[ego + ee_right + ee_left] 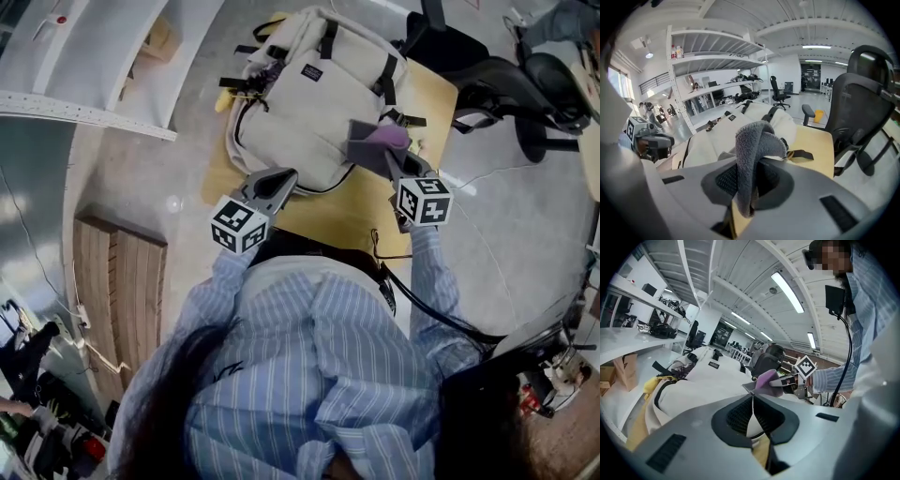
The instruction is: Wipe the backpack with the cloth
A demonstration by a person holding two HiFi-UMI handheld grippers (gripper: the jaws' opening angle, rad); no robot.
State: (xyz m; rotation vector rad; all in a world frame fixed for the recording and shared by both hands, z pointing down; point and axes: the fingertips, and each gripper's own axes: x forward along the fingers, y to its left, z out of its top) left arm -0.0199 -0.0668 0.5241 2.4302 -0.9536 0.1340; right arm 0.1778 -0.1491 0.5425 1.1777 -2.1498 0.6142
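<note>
A cream backpack (pixel 314 94) with black straps lies flat on a light wooden table (pixel 356 211). My right gripper (pixel 394 164) is shut on a grey and purple cloth (pixel 380 145), which rests against the backpack's right side. In the right gripper view the folded cloth (pixel 752 150) stands up between the jaws, with the backpack (pixel 722 136) just beyond. My left gripper (pixel 279 180) sits at the backpack's near edge, jaws closed with a sliver of cream fabric (pixel 751 420) pinched between them. In the left gripper view, the cloth (pixel 765 379) shows beyond the backpack (pixel 703 380).
A black office chair (pixel 525 84) stands right of the table and fills the right of the right gripper view (pixel 862 103). White shelving (pixel 84 56) runs along the left. A slatted wooden platform (pixel 117 300) lies on the floor at lower left.
</note>
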